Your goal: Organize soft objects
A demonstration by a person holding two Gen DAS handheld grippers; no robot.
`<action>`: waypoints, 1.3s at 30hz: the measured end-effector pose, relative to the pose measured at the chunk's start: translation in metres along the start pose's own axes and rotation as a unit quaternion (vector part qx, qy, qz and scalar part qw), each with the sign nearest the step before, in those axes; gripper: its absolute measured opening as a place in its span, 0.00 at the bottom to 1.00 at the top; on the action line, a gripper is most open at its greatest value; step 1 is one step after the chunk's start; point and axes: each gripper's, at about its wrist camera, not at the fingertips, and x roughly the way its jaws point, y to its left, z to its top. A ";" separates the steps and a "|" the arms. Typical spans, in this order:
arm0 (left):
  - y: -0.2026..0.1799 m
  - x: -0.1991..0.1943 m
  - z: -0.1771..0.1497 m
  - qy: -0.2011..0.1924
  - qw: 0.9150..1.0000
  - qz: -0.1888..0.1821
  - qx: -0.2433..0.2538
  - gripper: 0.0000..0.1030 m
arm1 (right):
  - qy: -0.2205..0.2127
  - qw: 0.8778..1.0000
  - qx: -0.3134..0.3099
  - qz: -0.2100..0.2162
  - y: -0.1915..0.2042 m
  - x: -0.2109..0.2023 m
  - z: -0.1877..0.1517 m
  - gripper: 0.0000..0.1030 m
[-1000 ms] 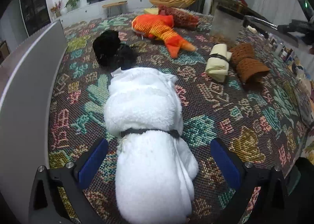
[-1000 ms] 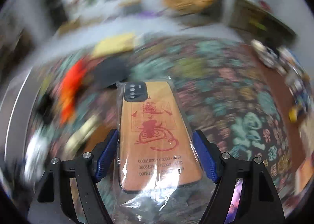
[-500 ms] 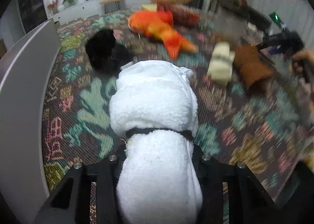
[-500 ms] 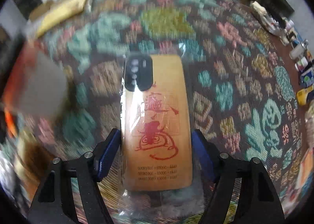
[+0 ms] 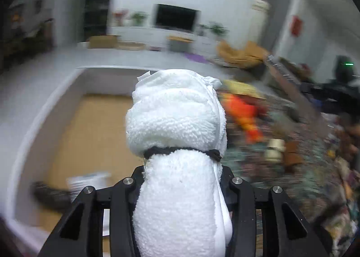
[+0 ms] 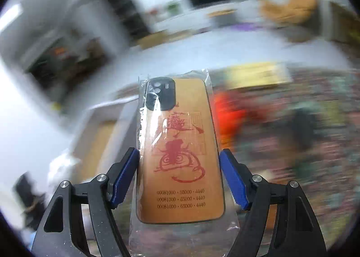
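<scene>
A white terry towel roll [image 5: 177,122], tied round with a black band, is held up off the table in my left gripper [image 5: 182,178]. The jaws are opening a touch, and the roll is still squeezed between them. In the right wrist view my right gripper [image 6: 180,178] is shut on a tan phone case [image 6: 180,144] with red print, sealed in a clear plastic bag, with a blue pad on each side edge. Both are in the air, and the background is blurred.
A white-walled box [image 5: 45,110] with a tan floor lies left of the towel, with a pale packet [image 5: 90,180] and a dark object [image 5: 49,194] inside. On the patterned cloth to the right are an orange plush [image 5: 243,113], a cream roll [image 5: 275,146] and a brown item [image 5: 292,155].
My left gripper went from open around the towel roll to shut on it, lifted it and swung left over the box. My right gripper kept the phone case and swung left too.
</scene>
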 end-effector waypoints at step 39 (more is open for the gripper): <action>-0.159 0.185 -0.104 0.093 0.988 -0.015 0.124 0.99 | -0.056 0.948 0.102 -0.295 -0.124 0.055 -0.206 0.90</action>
